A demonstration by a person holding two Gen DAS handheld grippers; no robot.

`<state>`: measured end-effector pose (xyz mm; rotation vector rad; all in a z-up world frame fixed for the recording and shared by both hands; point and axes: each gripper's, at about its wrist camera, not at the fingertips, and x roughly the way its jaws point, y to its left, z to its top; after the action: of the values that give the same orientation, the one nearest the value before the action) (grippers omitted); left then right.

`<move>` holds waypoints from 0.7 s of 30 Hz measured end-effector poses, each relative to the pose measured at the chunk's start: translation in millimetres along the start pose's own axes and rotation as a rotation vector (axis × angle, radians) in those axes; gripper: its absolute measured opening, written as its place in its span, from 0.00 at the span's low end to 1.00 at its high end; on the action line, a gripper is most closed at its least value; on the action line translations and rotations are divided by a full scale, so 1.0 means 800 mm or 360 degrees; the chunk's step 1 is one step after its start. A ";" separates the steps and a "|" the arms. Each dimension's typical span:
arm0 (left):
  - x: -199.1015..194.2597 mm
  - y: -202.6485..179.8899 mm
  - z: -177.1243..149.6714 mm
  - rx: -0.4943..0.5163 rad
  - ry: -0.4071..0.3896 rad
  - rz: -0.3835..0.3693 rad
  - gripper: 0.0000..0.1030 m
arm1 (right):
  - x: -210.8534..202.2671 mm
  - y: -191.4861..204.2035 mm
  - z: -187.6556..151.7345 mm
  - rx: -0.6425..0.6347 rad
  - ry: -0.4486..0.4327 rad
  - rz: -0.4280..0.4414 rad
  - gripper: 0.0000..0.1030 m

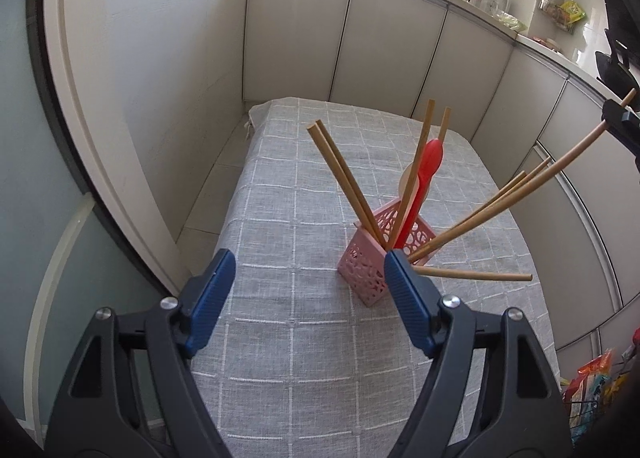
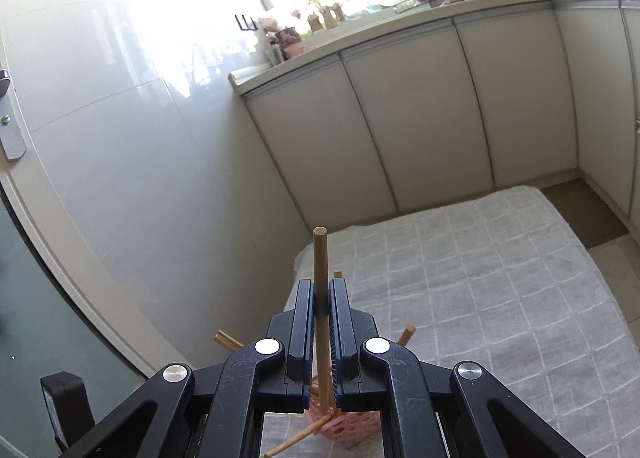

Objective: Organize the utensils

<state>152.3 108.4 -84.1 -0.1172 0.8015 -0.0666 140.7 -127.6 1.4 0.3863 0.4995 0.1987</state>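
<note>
- Your left gripper (image 1: 310,264) stands wide apart with nothing between its blue pads (image 1: 212,298); it hangs over the grey checked tablecloth (image 1: 280,185), just left of the holder.
- The pink holder (image 1: 374,258), a cut-out box, sits on the cloth near the table's middle, tilted in the left wrist view.
- In the holder: a pair of chopsticks (image 1: 344,181) leaning left, a red spoon (image 1: 420,193) with two more sticks beside it, and several chopsticks fanning to the right.
- One chopstick (image 1: 476,274) lies almost flat, pointing right from beside the holder's base.
- Your right gripper (image 2: 321,298) is clenched on a single chopstick (image 2: 320,258); the stick stands upright between the pads, its round end above the fingertips.
- Below that grip the holder shows through the frame; whether the stick's lower end is inside it you cannot tell.
- White cabinets (image 1: 392,53) behind the table.
</note>
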 end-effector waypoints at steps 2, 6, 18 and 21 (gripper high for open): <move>0.002 0.002 -0.001 -0.0008 0.0016 -0.0011 0.75 | 0.016 0.003 -0.005 0.0002 0.0003 -0.0003 0.05; 0.005 0.000 -0.001 -0.0007 0.0030 -0.0019 0.75 | 0.047 0.008 -0.018 -0.0025 0.0013 -0.0017 0.05; 0.006 0.001 -0.002 0.0006 0.0044 -0.0018 0.75 | 0.123 0.021 -0.064 -0.0167 0.0155 -0.0038 0.06; 0.009 -0.002 -0.003 0.0024 0.0050 -0.0011 0.75 | 0.136 0.016 -0.072 -0.0159 0.0204 -0.0036 0.07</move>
<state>155.5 105.6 -90.1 -0.1052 0.8321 -0.0813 204.6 -68.1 -86.4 0.2715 0.6172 0.2264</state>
